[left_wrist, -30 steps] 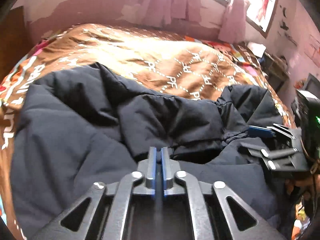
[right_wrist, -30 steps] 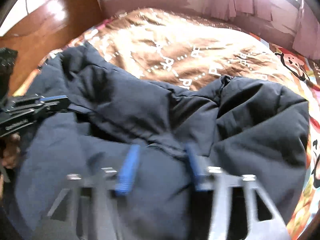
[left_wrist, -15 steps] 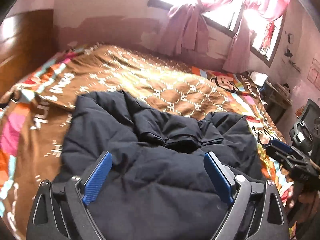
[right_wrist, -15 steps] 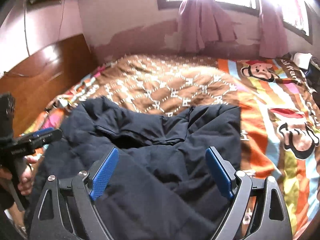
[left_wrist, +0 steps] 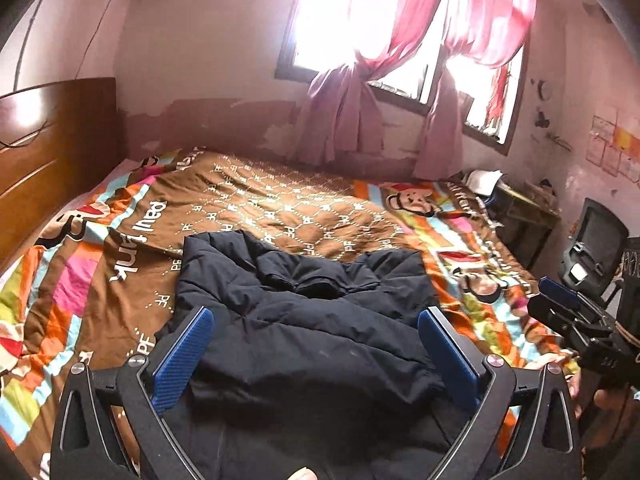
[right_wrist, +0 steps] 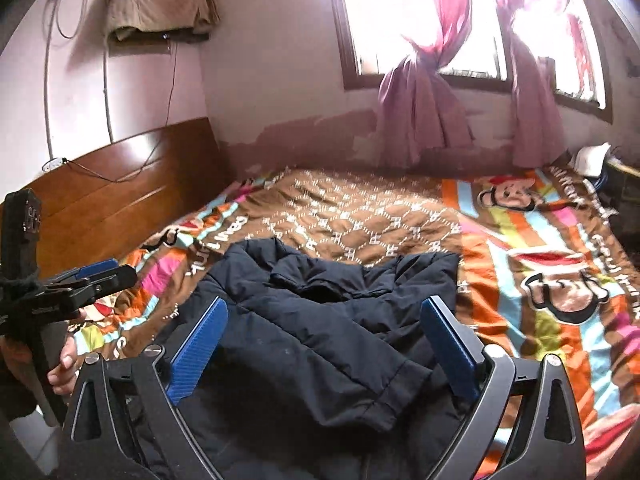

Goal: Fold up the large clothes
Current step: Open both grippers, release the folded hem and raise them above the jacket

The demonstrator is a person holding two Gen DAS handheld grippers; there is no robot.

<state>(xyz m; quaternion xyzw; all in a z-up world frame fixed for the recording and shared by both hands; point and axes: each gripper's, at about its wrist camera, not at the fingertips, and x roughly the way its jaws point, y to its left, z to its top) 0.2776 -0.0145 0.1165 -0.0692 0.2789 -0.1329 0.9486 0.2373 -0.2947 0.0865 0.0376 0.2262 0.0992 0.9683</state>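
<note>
Where sunlight floods through the window (left_wrist: 360,20) and knotted pink curtains (right_wrist: 420,112), a bed (left_wrist: 120,264) under a brown patterned quilt with bright cartoon-monkey stripes, wooden headboard (right_wrist: 120,200) to the left, peeling pink walls behind. Near the bed's front edge, a dark navy padded jacket (left_wrist: 312,320), puffy, quilted, roughly folded, sleeves bunched at the middle. Above it, left gripper (left_wrist: 316,356) raised clear, blue ribbed pads spread wide, empty. Likewise right gripper (right_wrist: 324,344), pads wide apart, holding nothing, hovering just over the jacket's near hem.
</note>
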